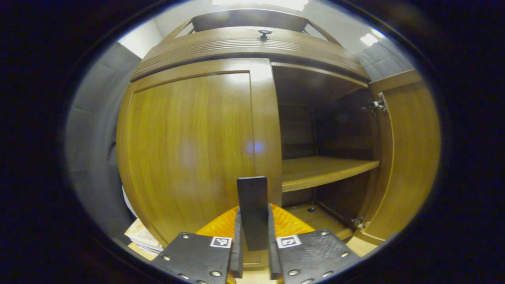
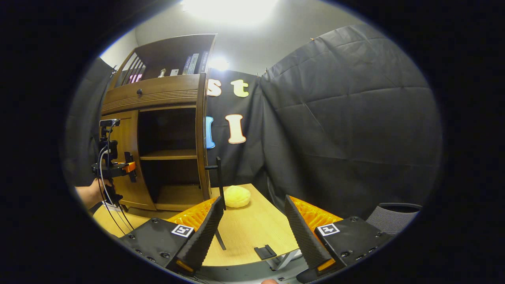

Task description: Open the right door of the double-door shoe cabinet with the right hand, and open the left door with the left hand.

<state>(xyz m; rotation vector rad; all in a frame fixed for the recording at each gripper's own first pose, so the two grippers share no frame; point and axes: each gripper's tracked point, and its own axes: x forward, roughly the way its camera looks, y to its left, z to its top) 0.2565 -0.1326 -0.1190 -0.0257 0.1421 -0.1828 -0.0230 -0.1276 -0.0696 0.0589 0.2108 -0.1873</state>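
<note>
A: In the left gripper view, the left gripper (image 1: 253,236) at bottom centre is clamping the left door's handle (image 1: 252,211); the left door (image 1: 189,150) is sitting closed, centre-left.

B: In the right gripper view, the right gripper (image 2: 254,228) is gaping empty at the bottom; the right door (image 2: 202,138) is standing open, left of centre. I'd pull the handle steadily along the hinge arc.

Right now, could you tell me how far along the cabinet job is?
Done: the right door stands swung open, showing the shelf. In hand: the left gripper is shut on the left door's handle. Left: pulling the left door open; it looks closed. The right gripper is open, free.
</note>
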